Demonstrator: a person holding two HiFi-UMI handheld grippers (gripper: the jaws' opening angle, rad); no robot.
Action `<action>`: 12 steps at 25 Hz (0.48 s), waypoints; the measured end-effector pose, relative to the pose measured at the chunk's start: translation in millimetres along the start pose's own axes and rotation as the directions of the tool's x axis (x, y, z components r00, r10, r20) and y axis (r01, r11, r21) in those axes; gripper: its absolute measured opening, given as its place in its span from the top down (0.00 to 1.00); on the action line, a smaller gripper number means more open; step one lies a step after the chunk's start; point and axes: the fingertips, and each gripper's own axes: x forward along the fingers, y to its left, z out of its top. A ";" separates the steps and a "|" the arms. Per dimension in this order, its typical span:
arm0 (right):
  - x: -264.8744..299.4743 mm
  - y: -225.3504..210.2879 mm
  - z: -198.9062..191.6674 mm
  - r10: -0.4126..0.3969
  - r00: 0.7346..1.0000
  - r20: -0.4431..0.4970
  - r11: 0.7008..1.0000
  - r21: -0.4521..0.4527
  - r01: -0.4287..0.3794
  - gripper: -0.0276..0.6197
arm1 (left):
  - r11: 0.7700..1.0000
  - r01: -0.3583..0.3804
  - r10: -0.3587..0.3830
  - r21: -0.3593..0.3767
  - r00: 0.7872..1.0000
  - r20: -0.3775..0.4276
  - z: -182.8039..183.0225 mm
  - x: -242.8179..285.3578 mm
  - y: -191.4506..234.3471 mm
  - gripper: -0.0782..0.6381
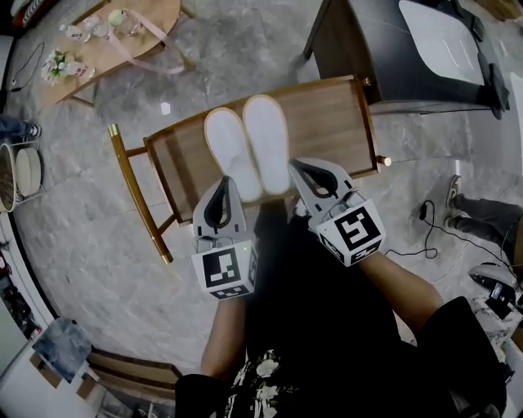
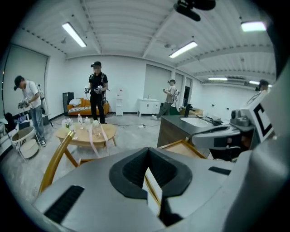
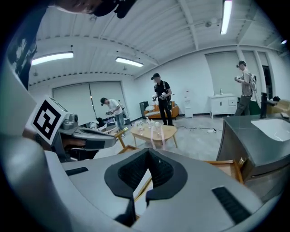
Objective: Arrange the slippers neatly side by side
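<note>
Two white slippers lie side by side on a wooden chair seat [image 1: 331, 114], toes pointing away from me: the left slipper [image 1: 229, 151] and the right slipper [image 1: 267, 139] touch along their inner edges. My left gripper [image 1: 225, 181] hovers above the near end of the left slipper, jaws shut and empty. My right gripper [image 1: 296, 166] hovers over the near edge of the right slipper, also shut with nothing in it. In the left gripper view the left gripper [image 2: 147, 152] has its black pads pressed together. The right gripper view shows the right gripper [image 3: 148, 153] likewise closed.
A dark counter with a white sink [image 1: 409, 49] stands at the back right. A round wooden table [image 1: 114, 24] with bottles and a pink ribbon is at the back left. Cables [image 1: 429, 224] lie on the marble floor at right. Other people stand across the room.
</note>
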 end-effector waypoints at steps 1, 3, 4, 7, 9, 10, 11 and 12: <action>-10.9 2.9 2.3 0.008 1.000 0.010 1.000 -0.008 -0.008 0.96 | 1.000 -0.004 0.004 0.010 1.000 0.017 3.7 -12.7 -8.8 0.89; -35.2 6.4 7.4 0.010 0.999 0.046 1.000 -0.013 -0.010 0.96 | 1.000 -0.007 0.005 0.028 0.999 0.052 10.8 -37.5 -26.0 0.89; -47.4 6.2 10.8 0.005 0.998 0.069 1.000 -0.014 -0.004 0.96 | 0.999 -0.006 0.003 0.037 0.998 0.069 14.7 -49.0 -34.1 0.89; -83.7 3.5 22.7 -0.017 0.990 0.137 1.000 -0.015 0.019 0.96 | 0.996 -0.019 0.008 0.088 0.992 0.122 25.6 -83.6 -52.2 0.89; -100.8 2.4 34.0 -0.007 0.985 0.170 0.998 -0.054 0.016 0.96 | 0.991 -0.059 0.038 0.118 0.984 0.171 34.9 -101.1 -53.6 0.89; -107.1 2.4 40.4 0.005 0.983 0.182 0.997 -0.080 0.009 0.96 | 0.990 -0.079 0.055 0.120 0.980 0.191 39.9 -107.0 -52.0 0.89; -112.9 3.3 47.0 0.017 0.981 0.193 0.994 -0.105 0.003 0.96 | 0.989 -0.094 0.069 0.114 0.976 0.207 44.8 -112.0 -49.7 0.89; -118.5 5.1 53.7 0.028 0.978 0.205 0.992 -0.128 -0.002 0.96 | 0.988 -0.106 0.080 0.108 0.972 0.221 49.7 -117.1 -47.3 0.89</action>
